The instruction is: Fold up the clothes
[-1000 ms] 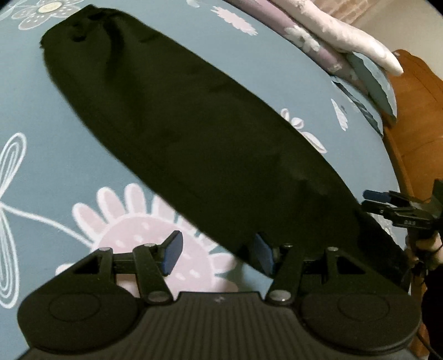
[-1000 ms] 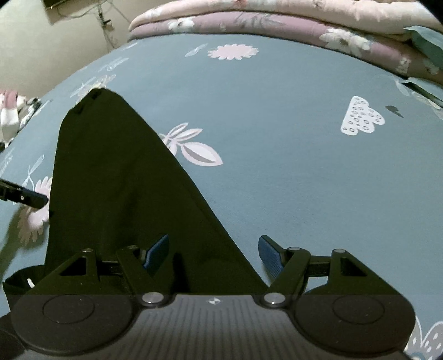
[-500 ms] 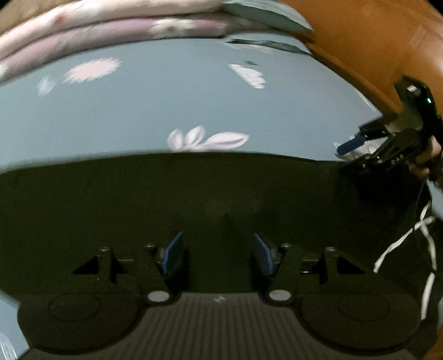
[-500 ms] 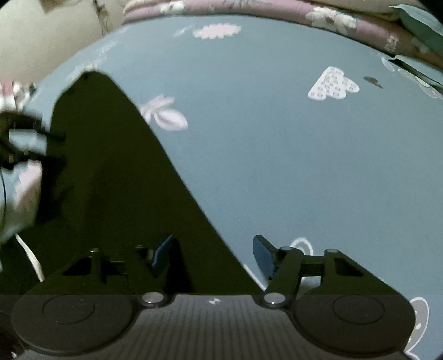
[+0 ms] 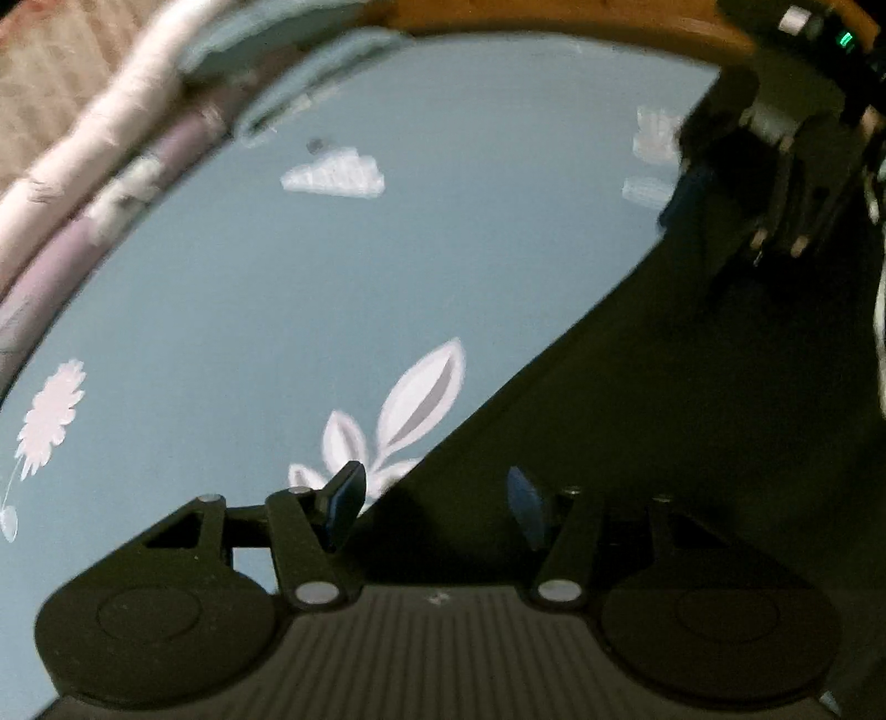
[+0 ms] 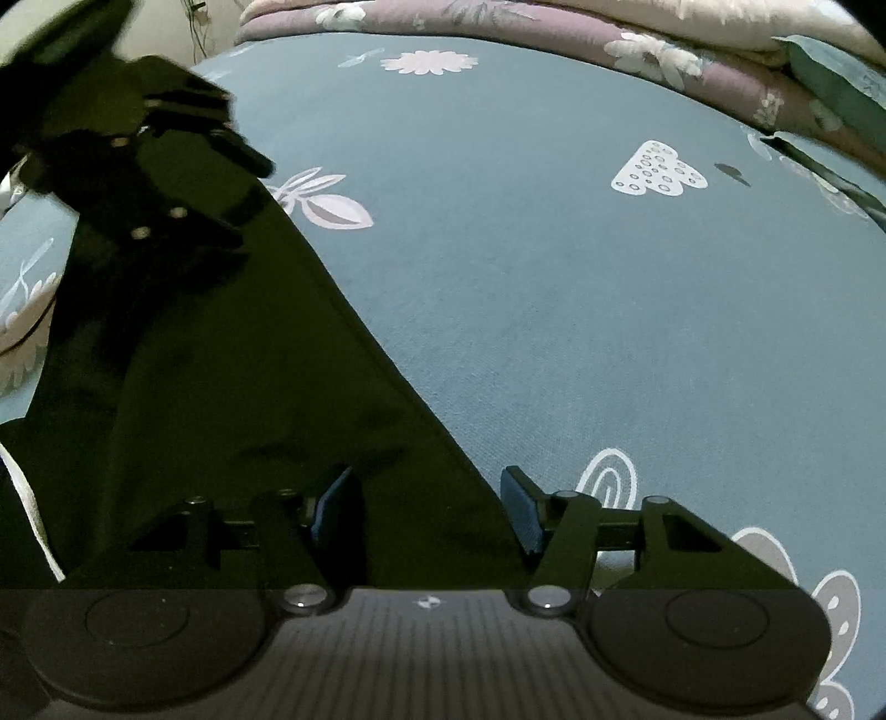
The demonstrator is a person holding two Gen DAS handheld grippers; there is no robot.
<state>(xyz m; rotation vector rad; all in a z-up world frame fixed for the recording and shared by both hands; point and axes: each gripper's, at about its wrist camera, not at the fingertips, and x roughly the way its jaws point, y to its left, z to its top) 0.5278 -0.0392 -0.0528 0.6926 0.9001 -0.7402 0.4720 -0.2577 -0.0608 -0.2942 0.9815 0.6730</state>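
Note:
A black garment [image 5: 637,432] lies flat on the blue floral bedsheet [image 5: 266,310]. In the left wrist view it fills the lower right, and its straight edge runs diagonally between the fingers of my left gripper [image 5: 434,507], which is open just above the cloth. The right gripper [image 5: 775,177] shows blurred at the top right over the same garment. In the right wrist view the garment [image 6: 221,387] covers the left side. Its edge passes between the fingers of my open right gripper [image 6: 426,512]. The left gripper [image 6: 166,171] hangs over the cloth's far end.
Folded pink and purple quilts [image 6: 637,39] are stacked along the bed's far side. A wooden bed frame [image 5: 554,16] edges the mattress. A white cord [image 6: 22,498] dangles at the left. Bare bedsheet [image 6: 581,310] stretches to the right of the garment.
The left gripper has swung round and moved across the garment to its other long edge, close to the right gripper. The right gripper has barely shifted. Both stay open.

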